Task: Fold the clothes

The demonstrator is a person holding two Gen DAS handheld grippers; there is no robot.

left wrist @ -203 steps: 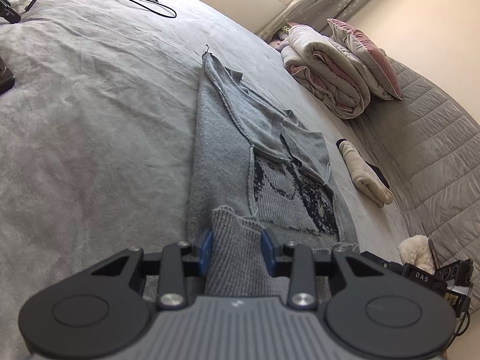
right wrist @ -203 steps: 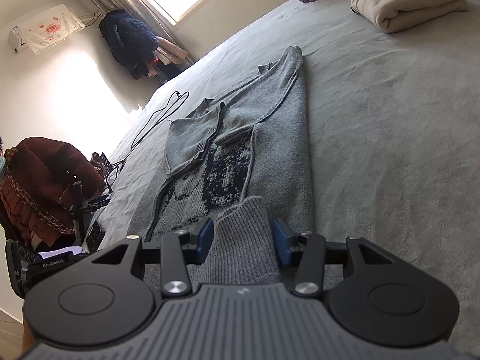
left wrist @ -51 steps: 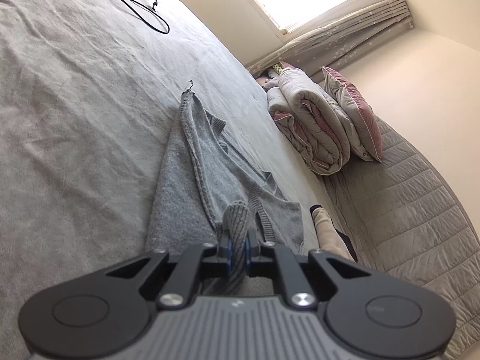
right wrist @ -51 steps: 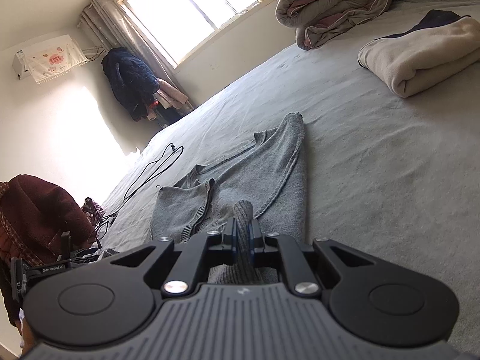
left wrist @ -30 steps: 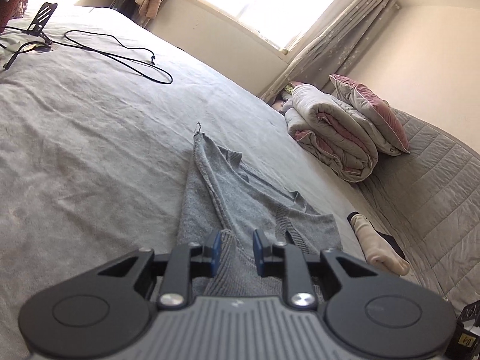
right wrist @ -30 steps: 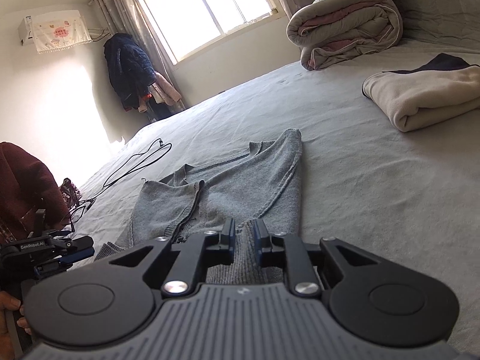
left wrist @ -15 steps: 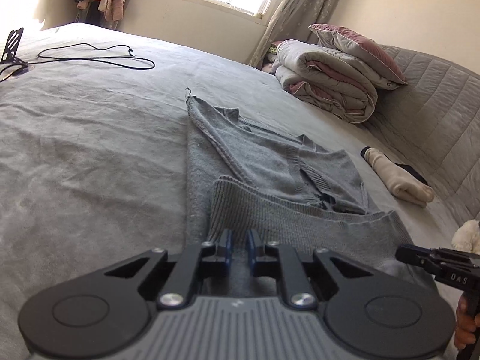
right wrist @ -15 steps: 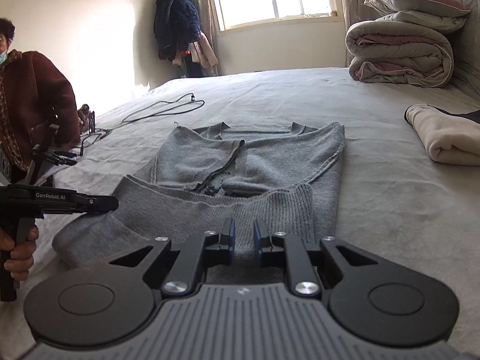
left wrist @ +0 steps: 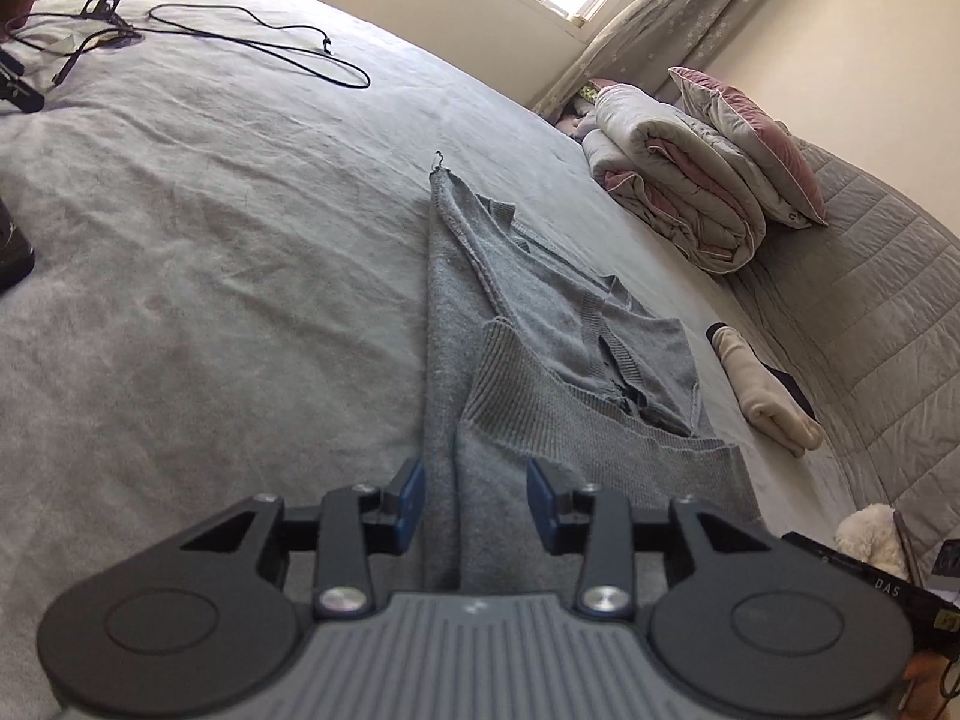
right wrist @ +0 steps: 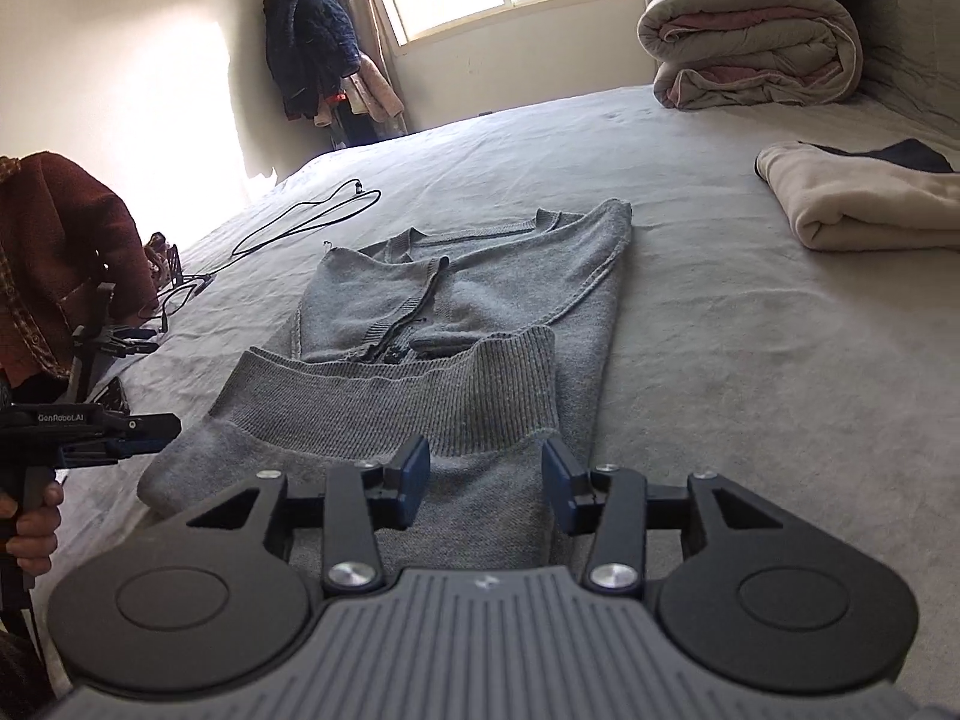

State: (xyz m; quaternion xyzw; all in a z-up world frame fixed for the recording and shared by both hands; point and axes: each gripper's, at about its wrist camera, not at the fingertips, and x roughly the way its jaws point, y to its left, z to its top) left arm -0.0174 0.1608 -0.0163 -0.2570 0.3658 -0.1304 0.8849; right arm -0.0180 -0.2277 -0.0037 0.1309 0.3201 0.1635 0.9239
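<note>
The bed (right wrist: 750, 360) fills both views, its grey cover creased. Near its middle lies the sweater (right wrist: 480, 306), a grey knit with sleeves folded in over the chest and the ribbed hem (right wrist: 396, 396) turned up over the body, so it lies partly folded in a long, doubled shape. A folded quilt (right wrist: 750, 54) sits at the far end, a folded cream garment (right wrist: 864, 204) lies well apart to one side, and a cable (right wrist: 300, 222) trails across the cover.

The knit looks soft, limp and fairly light, so it would sag and stretch if lifted by one point; the thick ribbed hem, or both corners of the folded edge together, look like the surest hold.

The right gripper (right wrist: 486, 480) and left gripper (left wrist: 475, 501) hover just over the near fold, each with fingers spread apart and nothing between them.
</note>
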